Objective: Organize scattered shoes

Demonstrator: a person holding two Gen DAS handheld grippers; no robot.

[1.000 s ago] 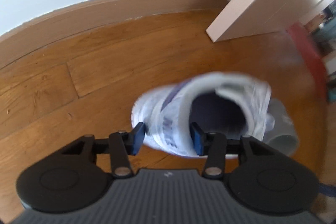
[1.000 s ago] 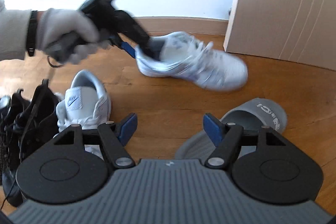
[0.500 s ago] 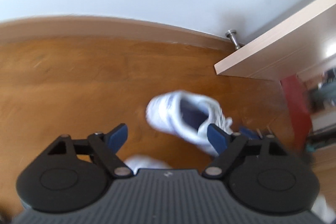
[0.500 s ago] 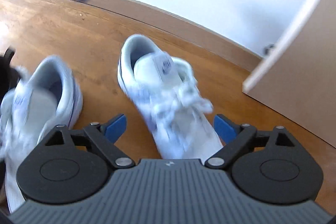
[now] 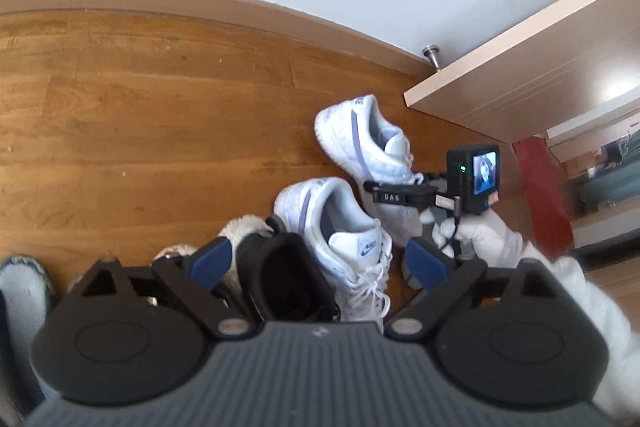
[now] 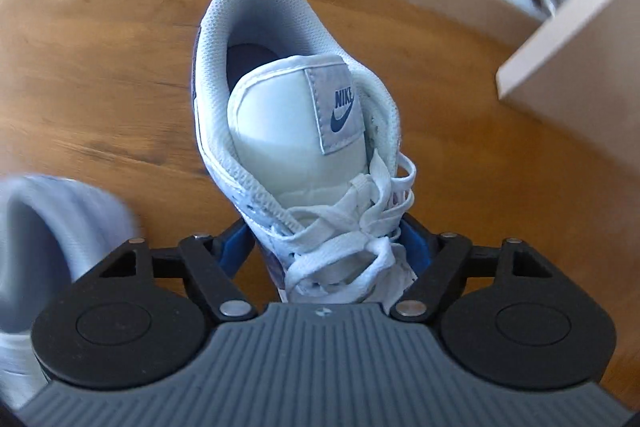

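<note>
White sneaker (image 6: 304,147) between the closing right gripper (image 6: 326,247) pads; left gripper (image 5: 318,261) empty, opening.

Two sneakers side by side on the floor (image 5: 160,115), heels toward the baseboard (image 5: 200,3). The far sneaker (image 5: 360,143) lies nearest the door (image 5: 520,83), just below its corner; the near sneaker (image 5: 336,223) sits beside it, away from the door. A dark shoe (image 5: 280,267) comes next, touching the near sneaker, with a fluffy slipper (image 5: 244,227) beyond it. The right claw (image 6: 328,247) straddles the far sneaker's laces, closing. The doorstop (image 5: 432,55) is between baseboard and door.
</note>
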